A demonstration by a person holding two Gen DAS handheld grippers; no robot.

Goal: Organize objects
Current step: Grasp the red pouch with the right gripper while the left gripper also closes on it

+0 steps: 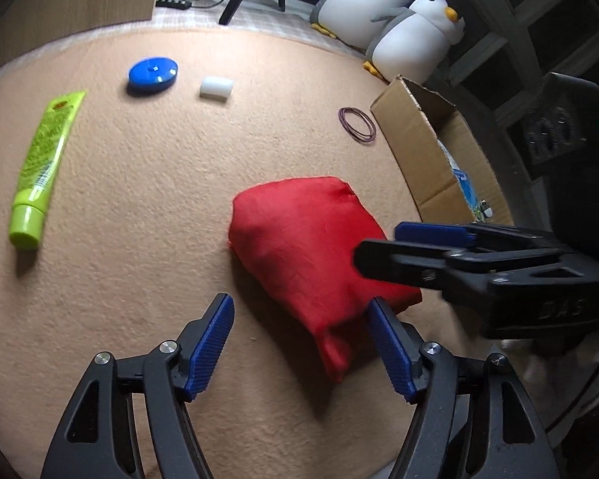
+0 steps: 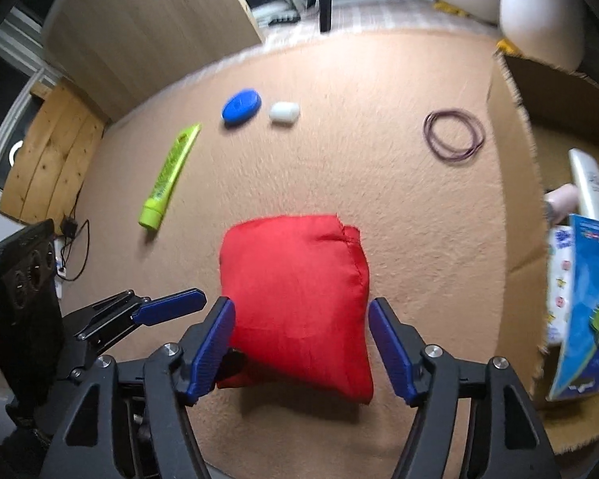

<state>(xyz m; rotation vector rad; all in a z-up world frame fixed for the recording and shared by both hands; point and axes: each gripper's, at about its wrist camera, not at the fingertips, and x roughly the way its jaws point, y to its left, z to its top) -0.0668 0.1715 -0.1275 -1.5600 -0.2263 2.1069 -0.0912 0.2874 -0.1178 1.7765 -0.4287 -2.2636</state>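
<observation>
A red cloth pouch (image 1: 311, 239) (image 2: 295, 291) lies on the peach carpet (image 1: 147, 207). My left gripper (image 1: 299, 303) is open just above the carpet, and the pouch's near corner sits between its blue pads, close to the right one. My right gripper (image 2: 301, 307) is open and straddles the pouch's near half, its pads right at both sides without squeezing the cloth. In the left wrist view the right gripper (image 1: 377, 244) reaches in from the right over the pouch. A green tube (image 1: 40, 167), a blue lid (image 1: 152, 74), a white cylinder (image 1: 216, 88) and purple rubber bands (image 1: 357, 125) lie farther off.
An open cardboard box (image 1: 415, 135) (image 2: 515, 183) stands at the right carpet edge, holding a blue packet (image 2: 587, 299) and a white bottle (image 2: 589, 183). Two plush penguins (image 1: 415, 36) sit behind it. A wooden panel (image 2: 147, 28) stands at the far left.
</observation>
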